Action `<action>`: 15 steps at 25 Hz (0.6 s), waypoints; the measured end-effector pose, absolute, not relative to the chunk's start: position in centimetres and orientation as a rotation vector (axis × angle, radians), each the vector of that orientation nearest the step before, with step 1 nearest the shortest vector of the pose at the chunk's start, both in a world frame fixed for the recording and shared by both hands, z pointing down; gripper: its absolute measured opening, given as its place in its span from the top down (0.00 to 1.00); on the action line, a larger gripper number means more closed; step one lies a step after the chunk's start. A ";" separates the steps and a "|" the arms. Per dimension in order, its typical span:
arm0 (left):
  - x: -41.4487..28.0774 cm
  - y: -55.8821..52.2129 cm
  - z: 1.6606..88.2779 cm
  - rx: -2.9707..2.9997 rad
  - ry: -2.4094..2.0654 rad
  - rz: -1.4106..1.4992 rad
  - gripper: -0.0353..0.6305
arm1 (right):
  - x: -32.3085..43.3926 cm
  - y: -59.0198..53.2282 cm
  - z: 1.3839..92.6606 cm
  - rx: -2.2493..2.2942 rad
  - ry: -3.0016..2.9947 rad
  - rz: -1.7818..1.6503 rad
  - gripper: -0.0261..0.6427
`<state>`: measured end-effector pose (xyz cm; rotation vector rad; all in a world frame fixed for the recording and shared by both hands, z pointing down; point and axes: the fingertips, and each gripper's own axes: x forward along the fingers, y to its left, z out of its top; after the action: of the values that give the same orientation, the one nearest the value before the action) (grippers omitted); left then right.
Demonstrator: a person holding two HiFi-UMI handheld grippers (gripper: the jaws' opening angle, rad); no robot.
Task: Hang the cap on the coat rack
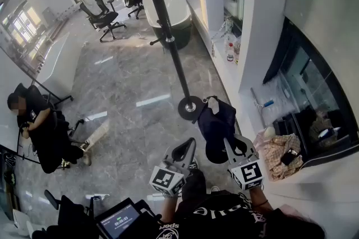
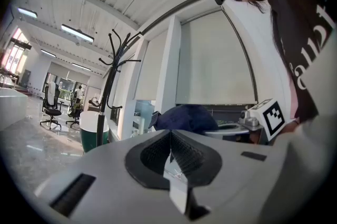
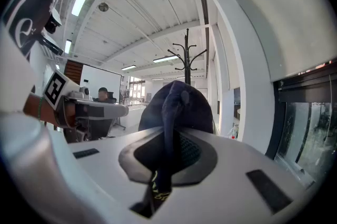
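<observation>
Over the grey marble floor [image 1: 129,81], near the right wall, one dark navy cap [image 1: 216,125] hangs from the right gripper [image 1: 229,142], just beside the round base of the one black coat rack [image 1: 168,24] as the head view shows it. There are two grippers, each with one marker cube. The right gripper's [image 3: 168,139] jaws are pressed together on a fold of the cap [image 3: 181,107], whose crown bulges above them. The left gripper [image 1: 190,143] is near the right one and apart from the cap; its [image 2: 170,136] jaws are closed on each other with nothing between them, and the cap [image 2: 184,119] shows beyond them.

Two office chairs [image 1: 101,10] stand toward the far edge of the floor, and one seated person [image 1: 39,131] is at its left edge.

The upper picture edge cuts off the top of the rack in the head view. Its curved hooks show in the left gripper view [image 2: 108,91] and the right gripper view [image 3: 187,57], too thin to count surely.

A tablet [image 1: 118,220] at the bottom edge shows digits too small to read. White lettering on the wearer's black shirt [image 1: 224,215] is cut off; yellowish print on the cap fabric low between the right jaws is illegible.
</observation>
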<state>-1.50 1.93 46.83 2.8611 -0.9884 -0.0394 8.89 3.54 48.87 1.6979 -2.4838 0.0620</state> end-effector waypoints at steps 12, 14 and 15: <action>-4.9 -12.9 44.4 2.913 -0.933 -0.121 0.94 | 6.3 -10.9 46.1 1.768 -2.440 -0.009 0.92; -5.7 -15.1 44.5 2.916 -0.922 -0.121 0.94 | 5.9 -13.1 46.0 1.783 -2.425 -0.021 0.92; -6.0 -16.1 44.6 2.919 -0.910 -0.117 0.94 | 5.8 -14.1 46.0 1.803 -2.415 -0.015 0.92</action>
<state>-6.03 -16.07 44.58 2.9190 -0.9100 -0.1167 5.78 -14.10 45.96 1.8030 -2.4150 -0.0150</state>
